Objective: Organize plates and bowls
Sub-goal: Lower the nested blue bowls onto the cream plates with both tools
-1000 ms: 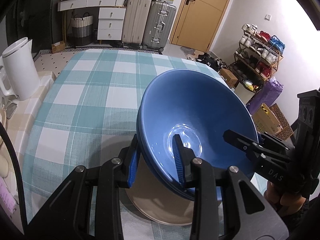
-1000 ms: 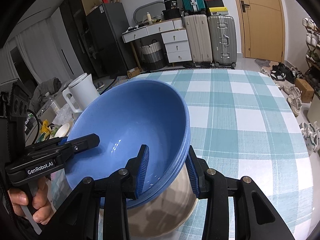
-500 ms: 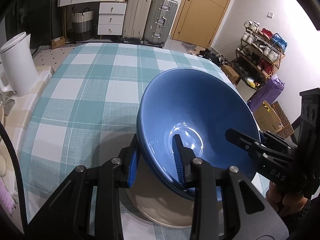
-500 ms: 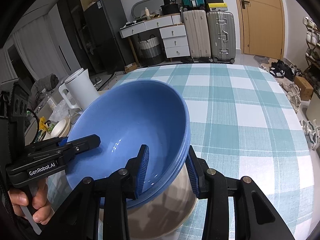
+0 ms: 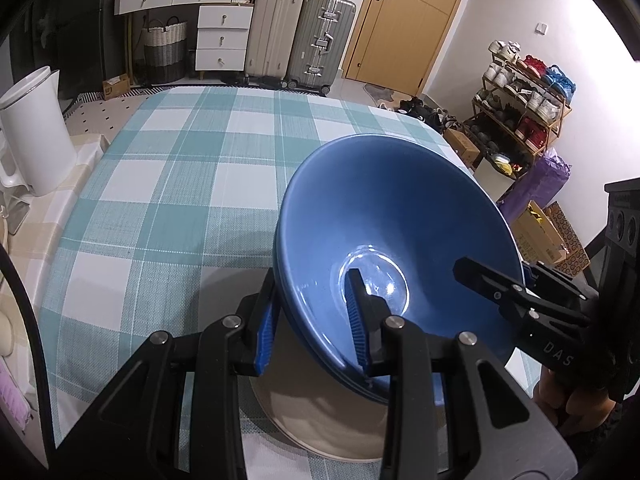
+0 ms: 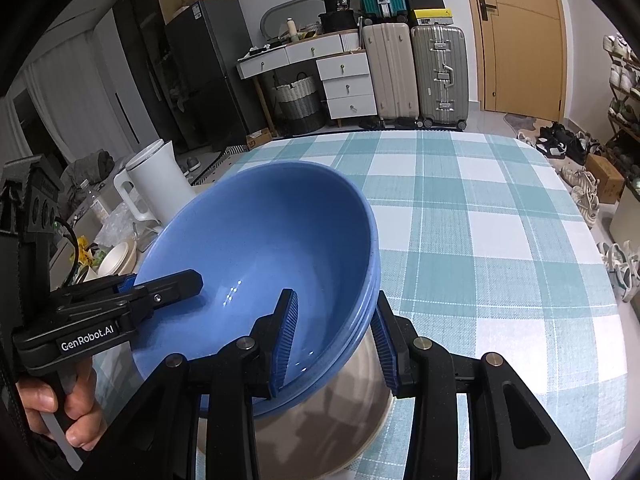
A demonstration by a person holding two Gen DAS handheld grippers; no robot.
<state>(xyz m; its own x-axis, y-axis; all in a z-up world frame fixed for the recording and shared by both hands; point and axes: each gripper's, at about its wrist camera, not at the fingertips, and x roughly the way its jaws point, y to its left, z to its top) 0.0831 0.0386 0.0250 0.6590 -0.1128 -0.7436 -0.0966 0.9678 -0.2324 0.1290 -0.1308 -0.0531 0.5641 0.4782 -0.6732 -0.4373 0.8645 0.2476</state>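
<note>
While my left hand-held gripper and right hand-held gripper stay clamped on opposite rims of the nested glossy blue ceramic bowls, nothing has shifted: they remain tilted above the beige round plate, unplaced.
</note>
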